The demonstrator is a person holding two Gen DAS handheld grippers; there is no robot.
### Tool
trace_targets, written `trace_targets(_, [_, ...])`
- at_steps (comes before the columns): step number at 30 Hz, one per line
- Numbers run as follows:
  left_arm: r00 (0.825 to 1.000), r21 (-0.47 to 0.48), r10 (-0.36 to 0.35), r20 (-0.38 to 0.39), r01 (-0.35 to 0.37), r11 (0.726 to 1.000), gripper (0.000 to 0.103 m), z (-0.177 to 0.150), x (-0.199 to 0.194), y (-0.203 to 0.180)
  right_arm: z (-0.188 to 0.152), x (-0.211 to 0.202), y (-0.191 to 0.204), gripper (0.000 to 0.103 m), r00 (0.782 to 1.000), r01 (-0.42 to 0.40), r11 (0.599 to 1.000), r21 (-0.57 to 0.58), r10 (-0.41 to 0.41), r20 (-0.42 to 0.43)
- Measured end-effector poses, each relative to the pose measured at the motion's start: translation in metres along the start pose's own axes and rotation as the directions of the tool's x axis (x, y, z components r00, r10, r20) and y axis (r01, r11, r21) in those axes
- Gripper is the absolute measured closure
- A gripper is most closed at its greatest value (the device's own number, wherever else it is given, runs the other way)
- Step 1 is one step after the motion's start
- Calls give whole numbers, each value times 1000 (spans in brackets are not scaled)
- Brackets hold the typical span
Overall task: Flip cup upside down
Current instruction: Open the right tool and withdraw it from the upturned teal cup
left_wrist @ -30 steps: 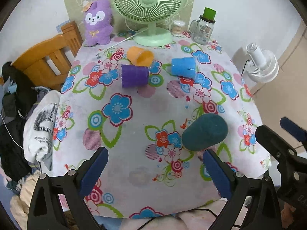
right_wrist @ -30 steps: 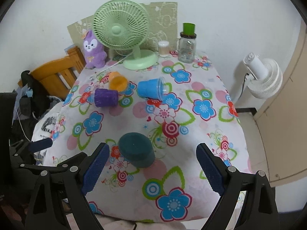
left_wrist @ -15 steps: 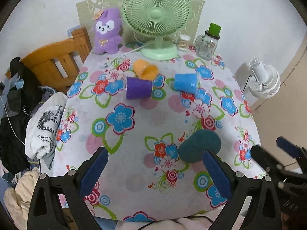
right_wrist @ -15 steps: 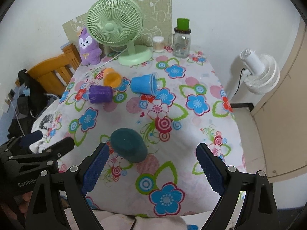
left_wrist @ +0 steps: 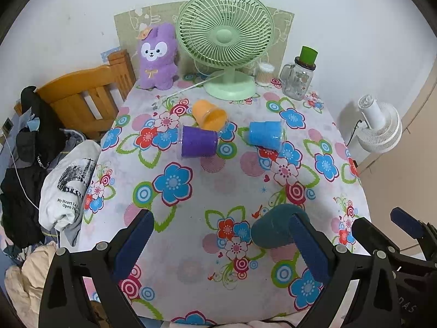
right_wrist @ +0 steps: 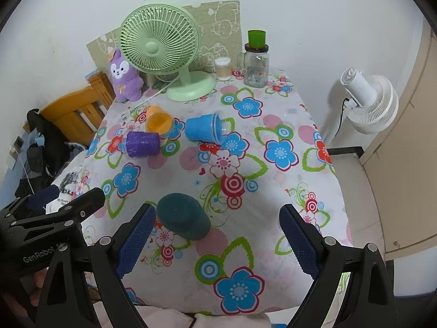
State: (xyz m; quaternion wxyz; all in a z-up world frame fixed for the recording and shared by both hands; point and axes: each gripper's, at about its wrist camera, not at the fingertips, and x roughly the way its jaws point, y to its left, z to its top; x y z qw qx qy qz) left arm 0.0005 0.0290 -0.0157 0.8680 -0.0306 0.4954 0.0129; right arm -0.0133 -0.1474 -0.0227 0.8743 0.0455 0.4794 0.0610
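We see four cups on the floral tablecloth (left_wrist: 218, 191). The teal cup (left_wrist: 275, 227) sits nearest us, at the front of the table; in the right view (right_wrist: 183, 216) it looks like a dome, closed end up and tipped a little toward us, so its long axis runs roughly upright. Its surface is dark, matte and fuzzy. We cannot see its rim.

Farther back three cups lie on their sides. The purple cup (left_wrist: 198, 145) lies with its axis running left to right. The orange cup (left_wrist: 209, 115), touching it from behind, shows its open mouth toward us. The blue cup (left_wrist: 266, 136) lies apart to the right, its clear rim on the right end.

Our left gripper (left_wrist: 221, 248) is spread wide and holds nothing; its right finger overlaps the teal cup in view. Our right gripper (right_wrist: 218, 240) is also spread wide, the teal cup just beside its left finger.

The left tool's body reads "GenRobot" in the right view. A white shirt (left_wrist: 68, 186) hanging left of the table reads "My Heart Is".
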Motion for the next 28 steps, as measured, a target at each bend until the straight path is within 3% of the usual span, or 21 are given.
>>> trace_targets(28, [1000, 12, 16, 17, -16, 1000, 3, 9, -1, -2, 7, 0, 0, 9, 1000, 0, 1000, 8, 0, 4])
